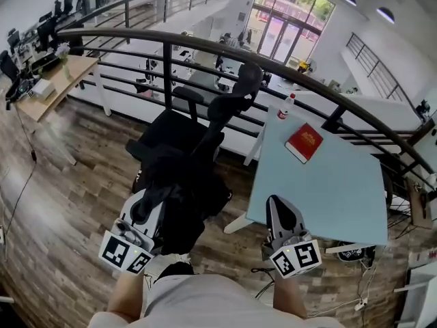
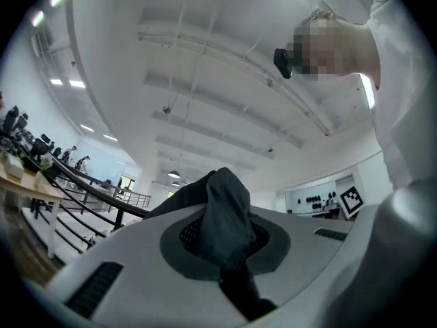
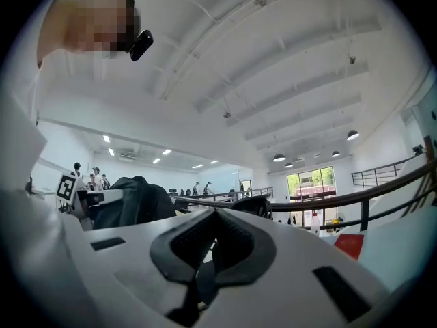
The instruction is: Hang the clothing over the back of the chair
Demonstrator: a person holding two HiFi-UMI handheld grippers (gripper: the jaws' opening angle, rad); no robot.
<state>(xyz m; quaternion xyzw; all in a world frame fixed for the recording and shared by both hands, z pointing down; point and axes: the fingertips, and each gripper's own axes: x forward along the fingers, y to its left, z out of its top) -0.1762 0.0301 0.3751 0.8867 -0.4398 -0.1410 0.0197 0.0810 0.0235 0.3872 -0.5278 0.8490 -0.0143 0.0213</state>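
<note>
My left gripper (image 1: 157,198) is shut on a dark garment (image 1: 183,207), which hangs in a bunch in front of me, just short of the chair. In the left gripper view the cloth (image 2: 227,214) sticks up between the closed jaws of that gripper (image 2: 222,241). The black office chair (image 1: 194,125) stands ahead with its headrest (image 1: 249,77) toward the railing. My right gripper (image 1: 279,205) is over the near edge of the table, jaws together, and no cloth shows in it. The right gripper view shows its pads meeting (image 3: 215,241), with the garment (image 3: 133,200) off to the left.
A pale blue table (image 1: 334,190) stands to the right of the chair, with a red book (image 1: 304,142) and a small bottle (image 1: 285,106) on it. A curved dark railing (image 1: 205,46) runs behind. A wooden desk (image 1: 58,80) stands far left. The floor is wood.
</note>
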